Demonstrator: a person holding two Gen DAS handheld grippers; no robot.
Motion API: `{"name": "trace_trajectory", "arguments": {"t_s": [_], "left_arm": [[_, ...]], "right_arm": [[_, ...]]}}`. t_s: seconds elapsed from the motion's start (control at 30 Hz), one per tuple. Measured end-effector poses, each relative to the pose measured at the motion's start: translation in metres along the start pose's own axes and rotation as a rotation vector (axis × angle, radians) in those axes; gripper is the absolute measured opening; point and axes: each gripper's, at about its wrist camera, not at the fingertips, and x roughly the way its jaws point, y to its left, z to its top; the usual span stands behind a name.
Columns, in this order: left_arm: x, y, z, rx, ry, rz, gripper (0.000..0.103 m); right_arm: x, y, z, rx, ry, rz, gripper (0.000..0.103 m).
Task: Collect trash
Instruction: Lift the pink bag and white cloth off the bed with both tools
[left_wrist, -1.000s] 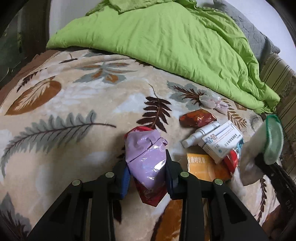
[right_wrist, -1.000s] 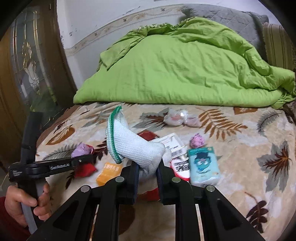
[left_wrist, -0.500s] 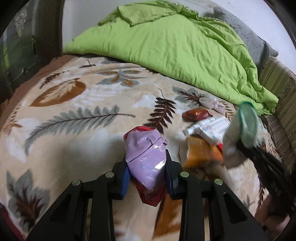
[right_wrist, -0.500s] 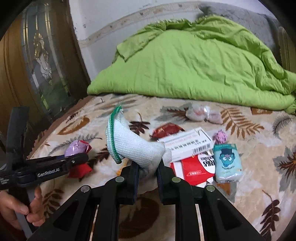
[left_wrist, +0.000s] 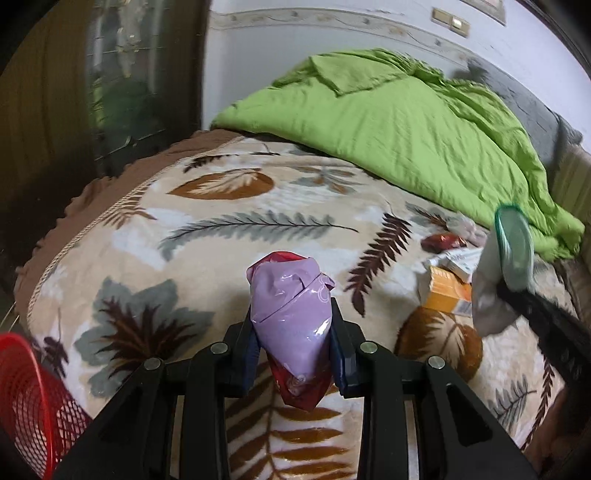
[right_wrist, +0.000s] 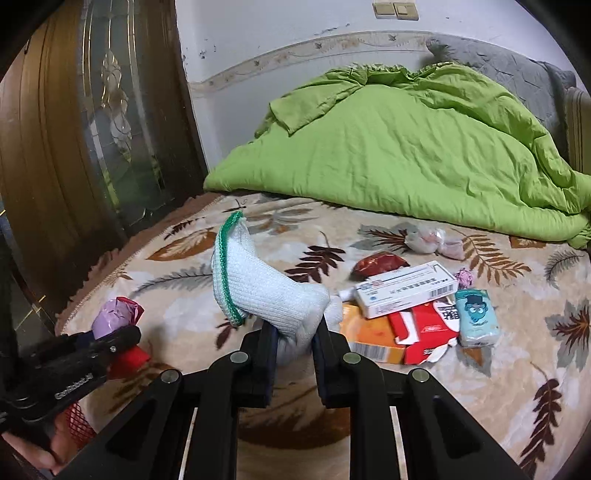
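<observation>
Both tongs carried trash above the leaf-print bed blanket.
Left tongs (left_wrist: 293, 343) clenched a glossy lilac wrapper (left_wrist: 291, 306); right tongs (right_wrist: 294, 341) gripped a knitted white glove (right_wrist: 258, 288); red mesh basket (left_wrist: 26, 398) low left.

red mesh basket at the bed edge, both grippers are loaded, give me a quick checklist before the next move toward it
1. Left gripper shut on the purple and red wrapper: ok, pads press both sides.
2. Right gripper shut on the white knit glove: ok, held by its lower end, cuff sticking up.
3. Red mesh basket in sight: ok, lower left of the left wrist view, only partly in frame.
4. Basket opening free to drop into: cannot tell, its inside is not shown.
5. Path from the left gripper to the basket: ok, only the leaf blanket between.
6. Trash left on the bed: not ok, the white medicine box and other packets remain.
</observation>
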Motion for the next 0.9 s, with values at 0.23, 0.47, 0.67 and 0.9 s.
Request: {"name": "trace_trajectory", "arguments": {"t_s": [0.23,0.47,0.67,0.9], "left_arm": [[-0.02,0.0,-0.014,-0.007,-0.028,0.046,0.031],[-0.044,-0.011,-0.025,0.059,-0.08,0.097,0.031],[-0.046,-0.012,-0.026,0.09,-0.094,0.126,0.031],[-0.026,-0.003,-0.034,0.086,-0.067,0.106,0.031]], "right_arm": [[-0.014,0.013,-0.02,0.001,0.032,0.026,0.018],[-0.037,0.01,-0.025,0.08,0.012,0.077,0.018],[-0.049,0.025,-0.027,0.013,-0.021,0.072,0.018],[-0.042,0.027,-0.032,-0.008,-0.002,0.057,0.018]]}}
